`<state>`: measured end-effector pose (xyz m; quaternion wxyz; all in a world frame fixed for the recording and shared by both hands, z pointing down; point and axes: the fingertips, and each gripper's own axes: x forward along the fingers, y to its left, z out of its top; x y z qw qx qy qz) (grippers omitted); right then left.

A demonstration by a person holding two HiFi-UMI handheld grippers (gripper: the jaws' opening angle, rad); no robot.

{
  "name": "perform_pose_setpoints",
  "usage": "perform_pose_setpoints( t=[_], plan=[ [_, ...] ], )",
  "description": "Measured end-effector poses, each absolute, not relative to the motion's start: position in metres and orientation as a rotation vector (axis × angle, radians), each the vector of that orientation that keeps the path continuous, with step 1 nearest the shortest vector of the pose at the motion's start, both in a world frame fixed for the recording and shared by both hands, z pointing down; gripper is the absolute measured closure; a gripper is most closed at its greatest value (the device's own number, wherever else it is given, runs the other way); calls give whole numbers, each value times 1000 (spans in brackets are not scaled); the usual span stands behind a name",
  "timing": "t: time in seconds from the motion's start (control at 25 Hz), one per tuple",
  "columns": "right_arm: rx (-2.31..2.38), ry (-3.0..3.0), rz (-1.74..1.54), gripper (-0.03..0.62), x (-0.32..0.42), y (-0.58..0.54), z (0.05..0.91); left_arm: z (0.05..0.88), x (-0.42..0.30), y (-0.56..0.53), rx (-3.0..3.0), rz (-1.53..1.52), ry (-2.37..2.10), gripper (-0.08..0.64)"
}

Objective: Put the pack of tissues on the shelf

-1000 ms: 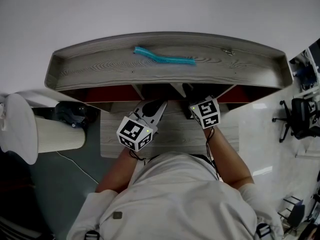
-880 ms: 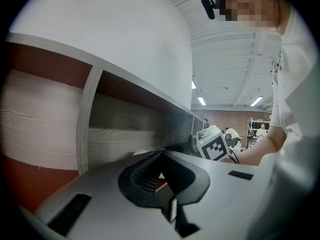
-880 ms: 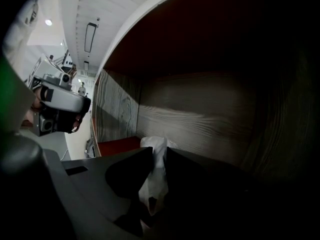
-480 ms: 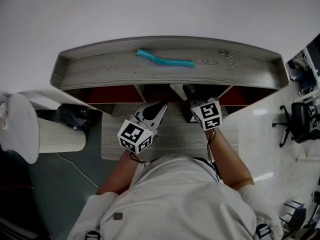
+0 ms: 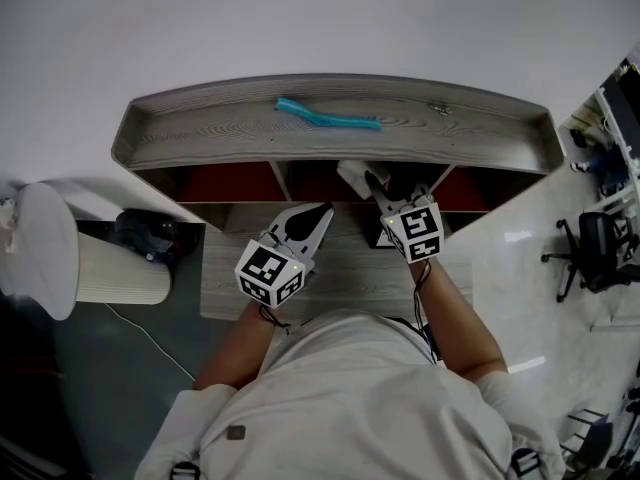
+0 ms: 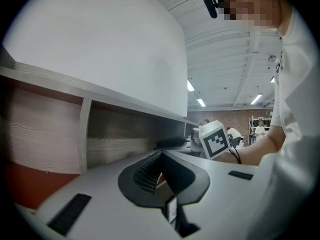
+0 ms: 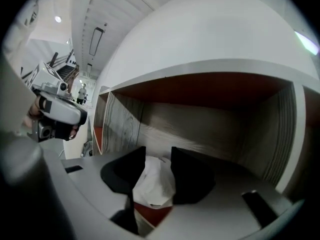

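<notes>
Pack of tissues, white, inside a shelf compartment on its red floor, lying between the jaws of the right gripper, jaws just opened wide, pads off the pack, left gripper in front of the shelf, left of the pack, jaws almost together, empty.

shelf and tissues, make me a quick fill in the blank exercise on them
1. The blue object lies on the ___ of the shelf.
2. The pack of tissues is ___ in colour.
3. The left gripper has ___ between its jaws.

Missing words: top; white; nothing
</notes>
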<state>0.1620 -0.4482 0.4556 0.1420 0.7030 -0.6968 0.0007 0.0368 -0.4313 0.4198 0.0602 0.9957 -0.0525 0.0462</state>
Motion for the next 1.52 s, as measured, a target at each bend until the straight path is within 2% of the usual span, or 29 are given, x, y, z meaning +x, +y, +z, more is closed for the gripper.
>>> perform_pose_setpoints(
  t=[0.28,0.72,1.52],
  plan=[
    [2013,-2049,6,425,149,-427,447,418,31,-416,3009,139,-192,546],
    [1935,-2179,-51,497,135,-372,431,405,29,-381,3044,137,-325,546],
    [1715,-2445,-34,557,135,-188,423,416,73,-203,3014,156,-464,546]
  ],
)
